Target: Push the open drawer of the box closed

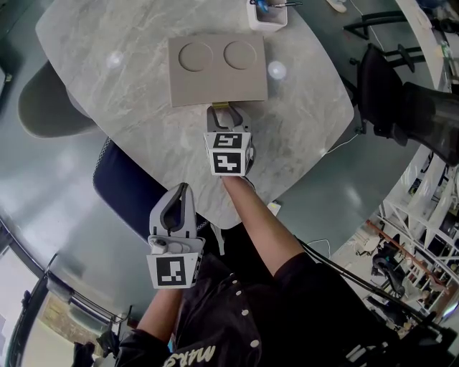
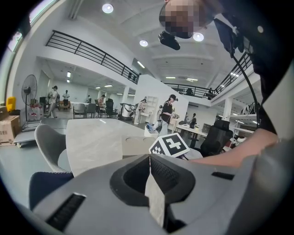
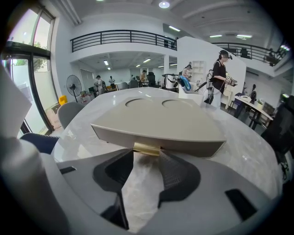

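Observation:
A flat beige box point(image 1: 217, 69) with two round recesses in its lid lies on the marble table point(image 1: 107, 64). Its drawer front looks flush with the box's near face point(image 3: 156, 137), and only a small gold handle point(image 1: 224, 105) sticks out. My right gripper point(image 1: 225, 112) points at that face, open by a narrow gap, with its tips right at the gold handle point(image 3: 147, 148). My left gripper point(image 1: 182, 189) is held back off the table's near edge, over a chair, shut and holding nothing. In the left gripper view its tips point(image 2: 149, 157) meet, with the box far ahead.
A white tub point(image 1: 267, 14) with tools stands at the table's far edge behind the box. A grey chair point(image 1: 50, 107) is at the left, a dark blue chair point(image 1: 133, 190) sits under the near edge, and a black office chair point(image 1: 380, 86) is at the right.

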{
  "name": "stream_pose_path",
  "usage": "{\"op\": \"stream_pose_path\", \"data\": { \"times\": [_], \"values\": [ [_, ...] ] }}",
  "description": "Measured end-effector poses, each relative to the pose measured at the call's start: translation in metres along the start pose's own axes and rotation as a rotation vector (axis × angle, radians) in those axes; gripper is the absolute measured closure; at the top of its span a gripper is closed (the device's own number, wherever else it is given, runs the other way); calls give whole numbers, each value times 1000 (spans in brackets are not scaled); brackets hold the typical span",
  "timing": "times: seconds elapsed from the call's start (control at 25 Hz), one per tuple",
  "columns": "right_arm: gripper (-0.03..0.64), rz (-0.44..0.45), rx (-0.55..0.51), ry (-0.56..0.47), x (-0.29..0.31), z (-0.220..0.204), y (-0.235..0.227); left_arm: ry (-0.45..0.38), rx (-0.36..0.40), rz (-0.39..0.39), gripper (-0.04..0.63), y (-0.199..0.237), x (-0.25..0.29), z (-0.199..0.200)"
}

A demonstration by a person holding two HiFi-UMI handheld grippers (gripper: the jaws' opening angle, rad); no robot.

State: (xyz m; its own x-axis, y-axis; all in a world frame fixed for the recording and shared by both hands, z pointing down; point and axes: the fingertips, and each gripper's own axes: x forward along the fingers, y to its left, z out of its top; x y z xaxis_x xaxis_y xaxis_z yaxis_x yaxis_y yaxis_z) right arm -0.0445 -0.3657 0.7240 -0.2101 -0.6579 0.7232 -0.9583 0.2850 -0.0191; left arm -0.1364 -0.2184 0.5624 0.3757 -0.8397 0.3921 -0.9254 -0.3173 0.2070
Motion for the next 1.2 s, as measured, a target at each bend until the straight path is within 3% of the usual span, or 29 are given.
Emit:
{"op": "stream_pose_path", "data": {
  "times": [0.24,0.48,0.56,0.96,1.2],
  "values": [
    [440,47,-78,13,-18,-15,-2,-28,16,-4,578,-5,-4,11],
    [597,114,-73,-89,-64,-2,-1,-61,30,-5,577,-17,-11,27],
    [612,127,-83,-123,-84,8,-2,-77,32,-16,577,-24,-14,35],
    [620,202,-85,-251,-178,55,-11,-170,82,-35,577,-51,-36,76],
    [620,187,-82,-332,-228,75,-22,-201,111,-31,578,-54,-44,98]
  ]
}}
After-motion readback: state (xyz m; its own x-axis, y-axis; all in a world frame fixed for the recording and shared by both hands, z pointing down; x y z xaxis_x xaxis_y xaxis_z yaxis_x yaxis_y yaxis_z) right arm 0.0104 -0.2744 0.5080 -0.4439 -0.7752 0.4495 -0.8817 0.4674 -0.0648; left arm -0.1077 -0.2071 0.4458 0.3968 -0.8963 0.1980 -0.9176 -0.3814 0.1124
